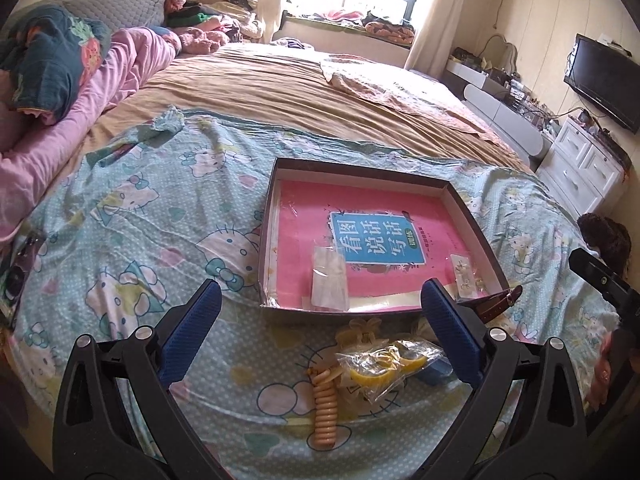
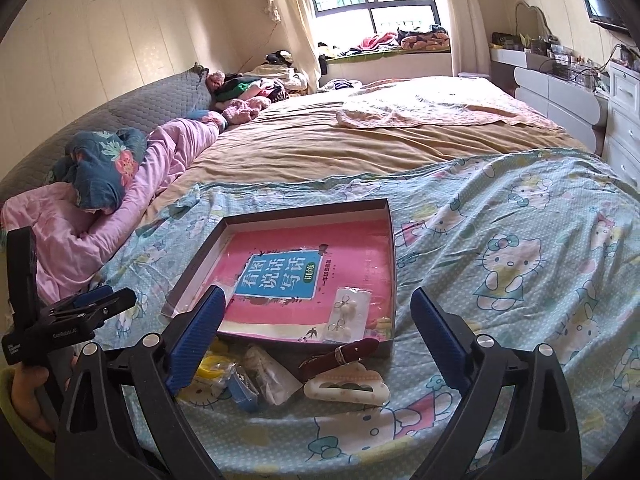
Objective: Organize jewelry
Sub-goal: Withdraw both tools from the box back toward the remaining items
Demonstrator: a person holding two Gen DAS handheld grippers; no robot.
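Bedroom; cartoon-print bedsheet under box

A light blue dotted sheet printed with white cartoon cats carries a dark-walled box lined by a pink book with a blue title panel, a brown strap, a cream cloud-shaped clip, a tan coil, and yellow pieces in a clear bag.

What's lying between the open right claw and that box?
In the right wrist view, a brown strap and a cloud-shaped hair clip lie between the right gripper and the box.
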